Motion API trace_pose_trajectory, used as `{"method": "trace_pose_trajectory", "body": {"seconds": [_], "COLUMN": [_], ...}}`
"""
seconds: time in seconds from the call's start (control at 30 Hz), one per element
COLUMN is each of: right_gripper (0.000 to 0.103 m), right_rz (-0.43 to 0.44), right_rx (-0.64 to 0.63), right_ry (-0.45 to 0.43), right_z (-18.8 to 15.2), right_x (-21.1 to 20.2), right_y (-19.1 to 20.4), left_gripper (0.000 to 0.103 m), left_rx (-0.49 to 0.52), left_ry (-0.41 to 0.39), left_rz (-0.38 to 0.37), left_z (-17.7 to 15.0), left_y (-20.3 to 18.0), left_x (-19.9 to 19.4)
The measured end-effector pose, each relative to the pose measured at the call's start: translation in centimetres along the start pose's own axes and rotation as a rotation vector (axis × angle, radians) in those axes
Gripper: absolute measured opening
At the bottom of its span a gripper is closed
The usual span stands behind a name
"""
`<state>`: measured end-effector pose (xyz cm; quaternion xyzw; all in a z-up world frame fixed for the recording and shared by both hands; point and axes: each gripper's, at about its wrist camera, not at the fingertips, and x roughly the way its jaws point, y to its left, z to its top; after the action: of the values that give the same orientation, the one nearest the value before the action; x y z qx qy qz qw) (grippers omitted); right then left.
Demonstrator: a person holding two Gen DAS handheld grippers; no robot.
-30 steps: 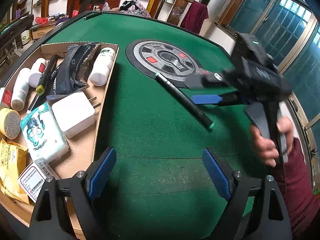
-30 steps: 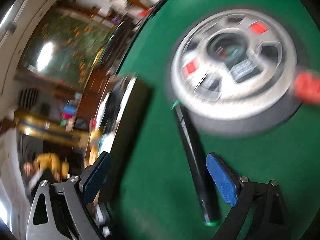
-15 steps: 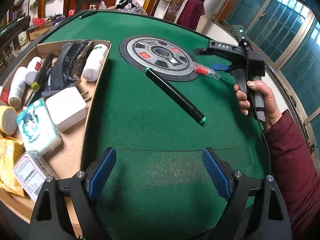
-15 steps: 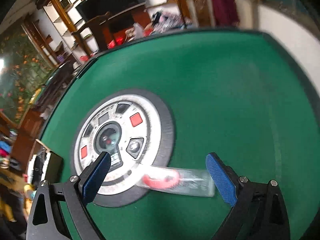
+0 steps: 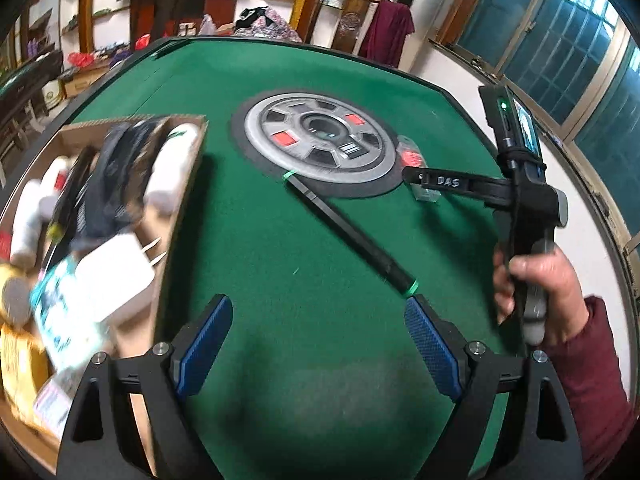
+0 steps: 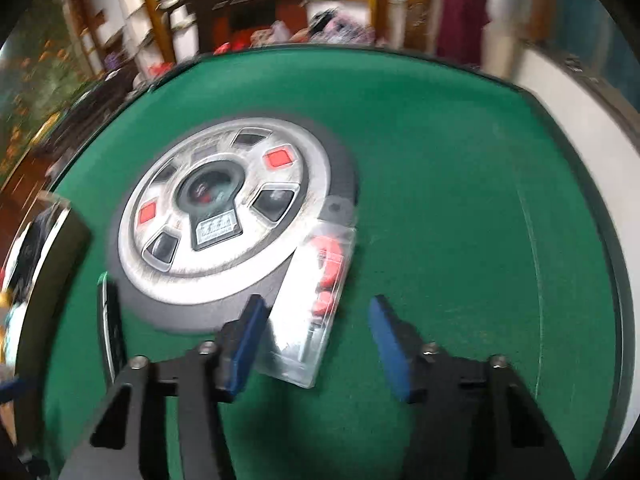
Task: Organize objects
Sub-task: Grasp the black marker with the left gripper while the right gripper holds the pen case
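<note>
Green surface (image 5: 320, 80): box (image 5: 188, 184) mostly filled; right gripper (image 6: 316, 328) jaws closing around clear packet (image 6: 316, 300), pen (image 5: 352, 236) left, left gripper (image 5: 320, 344) wide, empty.

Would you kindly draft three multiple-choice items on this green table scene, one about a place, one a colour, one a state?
1. Where does the clear packet with red contents lie?
A. In the cardboard tray
B. On the felt at the round centre panel's edge
C. On the floor

2. What colour are the bands at the ends of the black pen?
A. Green
B. Yellow
C. White

3. How is the right claw?
A. Clamped on the pen
B. Empty, far from everything
C. Closing, the packet between its pads, the right pad not yet touching

Answers:
1 B: it overlaps the rim of the panel.
2 A: green rings show at both ends.
3 C: a gap remains beside the packet.
</note>
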<state>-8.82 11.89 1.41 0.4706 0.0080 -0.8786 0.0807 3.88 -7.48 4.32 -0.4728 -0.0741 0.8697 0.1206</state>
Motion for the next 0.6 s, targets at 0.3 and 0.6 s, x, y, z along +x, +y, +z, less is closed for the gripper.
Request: {"method": "trace_pose_trajectory", "body": {"seconds": [0.3,0.6], "right_gripper": [0.03,0.031], "right_rz": [-0.058,-0.009], "right_rx": [0.019,0.07], "right_ry": [0.012,-0.021], "right_z": [-3.0,-4.3], "right_x": [-2.4,-2.9], "right_y": [-1.0,-1.6], "left_gripper": [0.087,0.019], "left_rx": [-0.002,0.153], "left_ry": [0.071,0.012], "left_rz": [0.049,0.196], "left_z": [2.3,3.2], "left_y": [-2.2,-3.9], "left_x": [5.7,7.7]}}
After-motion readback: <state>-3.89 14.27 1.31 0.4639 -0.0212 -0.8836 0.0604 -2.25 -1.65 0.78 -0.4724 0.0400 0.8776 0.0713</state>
